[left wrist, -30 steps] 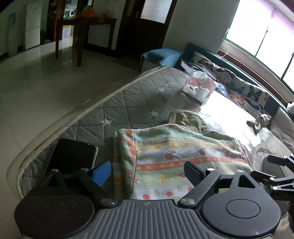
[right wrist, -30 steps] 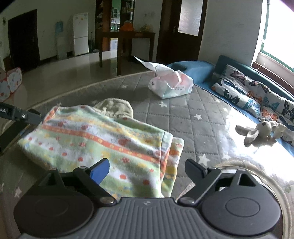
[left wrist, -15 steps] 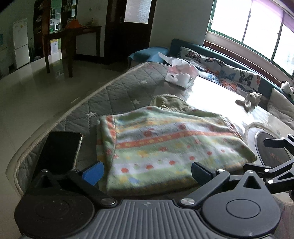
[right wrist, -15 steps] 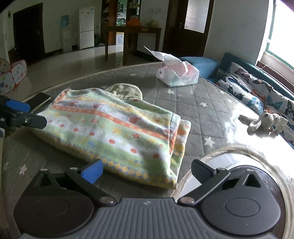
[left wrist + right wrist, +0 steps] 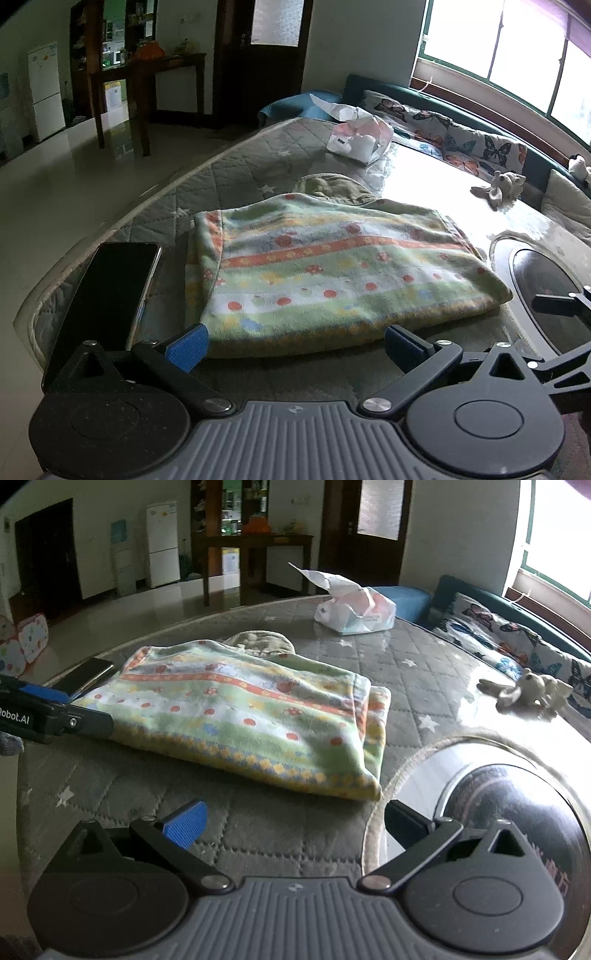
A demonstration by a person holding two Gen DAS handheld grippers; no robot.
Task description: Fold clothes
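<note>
Both tools now stand back from the folded striped cloth (image 5: 332,266), which lies flat on the grey quilted mat (image 5: 406,672). A sec ago each one sat close over it w/ the cloth filling the lower frame; now a strip of bare mat shows between the tips and the cloth's near edge in both views

Left gripper (image 5: 295,349): jaws have just been opening and now stand spread wide, nothing between them. Its blue pad (image 5: 186,347) sits just short of the cloth's near hem, not touching. The cloth is straight ahead of it, slightly to its right. A dark phone (image 5: 107,295) lies ahead-left of it, beside the cloth; earlier the phone was partly hidden by the finger, now most of it shows

Right gripper (image 5: 295,823): jaws likewise have just been opening, now fully apart and holding nothing. The cloth is ahead and to its left, folded edge toward this tool, farther off than a sec ago. A shiny round lid-like disc (image 5: 498,805) is at its right, more in view than before

Beyond the cloth: an olive garment (image 5: 258,642) tucked at its far edge, a tissue pack (image 5: 354,613) and a plush toy (image 5: 528,690) well ahead; all three unchanged
</note>
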